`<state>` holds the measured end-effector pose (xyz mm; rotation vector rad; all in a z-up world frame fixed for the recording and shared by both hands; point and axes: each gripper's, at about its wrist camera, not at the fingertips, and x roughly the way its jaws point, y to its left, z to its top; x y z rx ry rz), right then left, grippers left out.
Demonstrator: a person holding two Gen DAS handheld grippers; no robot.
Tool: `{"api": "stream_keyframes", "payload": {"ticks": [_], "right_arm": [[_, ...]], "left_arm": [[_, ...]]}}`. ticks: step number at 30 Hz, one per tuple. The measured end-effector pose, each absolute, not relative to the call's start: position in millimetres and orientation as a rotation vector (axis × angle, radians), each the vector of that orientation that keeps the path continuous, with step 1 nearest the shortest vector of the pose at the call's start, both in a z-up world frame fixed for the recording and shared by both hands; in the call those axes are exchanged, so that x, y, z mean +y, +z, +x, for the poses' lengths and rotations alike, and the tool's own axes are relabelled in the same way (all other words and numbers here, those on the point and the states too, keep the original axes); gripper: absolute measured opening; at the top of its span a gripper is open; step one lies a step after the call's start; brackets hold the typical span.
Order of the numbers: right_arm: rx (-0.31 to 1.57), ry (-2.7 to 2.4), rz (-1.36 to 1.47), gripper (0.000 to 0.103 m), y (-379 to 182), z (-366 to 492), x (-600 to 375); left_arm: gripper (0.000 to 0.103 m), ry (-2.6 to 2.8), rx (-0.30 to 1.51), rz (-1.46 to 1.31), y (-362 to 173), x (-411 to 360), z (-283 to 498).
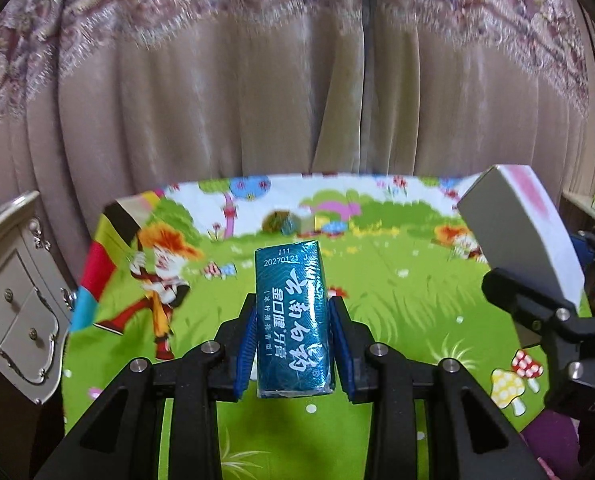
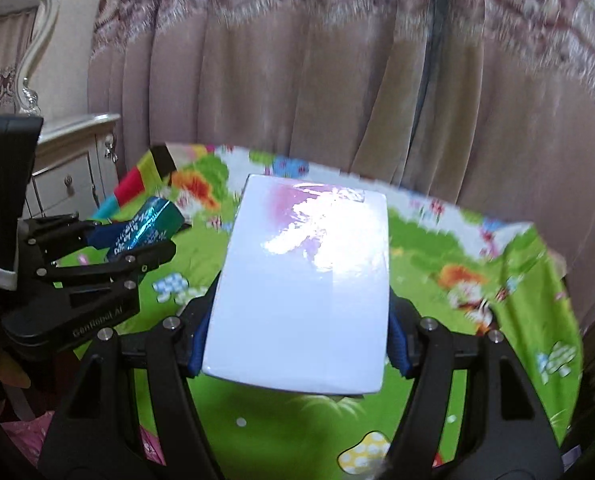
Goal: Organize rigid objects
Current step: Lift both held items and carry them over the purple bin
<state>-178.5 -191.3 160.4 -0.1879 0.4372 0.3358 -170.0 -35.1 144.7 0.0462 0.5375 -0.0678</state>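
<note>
Left gripper [image 1: 291, 320]: jaws drawn close, blue pads clamped on the two long sides of a teal toothpaste box [image 1: 293, 320]; the box stands lengthwise between the fingers, printed face up, its far end sticking out past the fingertips, clear of the surface.
Right gripper [image 2: 297, 320]: jaws about half apart, pads pressed on both sides of a white box [image 2: 305, 280]; the box is glossy with a pink smear near its far end, wider than the teal one, and is carried above the surface.
Relation of the two: the grippers are side by side, apart, each visible at the edge of the other's view; the boxes do not touch.
Surface: a table under a bright cartoon cloth [image 1: 397, 300], green grass print with mushrooms, trees and figures; a small blurred object [image 1: 281, 222] lies near the far edge, kind not discernible.
Room, rear: beige pleated curtains [image 1: 257, 100] with a patterned pelmet hang just behind the table.
Room, left: a cream cabinet [image 1: 13, 300] with drawers and metal knobs stands beside the table.
Image quality: motion blur in the right wrist view.
</note>
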Motion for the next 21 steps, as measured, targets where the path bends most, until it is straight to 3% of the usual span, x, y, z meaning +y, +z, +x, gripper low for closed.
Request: {"api": "stream_keyframes", "payload": {"ticks": [21], "right_arm": [[0.242, 0.209, -0.134, 0.071, 207.9, -264.5, -252.5]], "left_arm": [[0.036, -0.188, 0.323, 0.129, 207.7, -98.5, -231.0]]}}
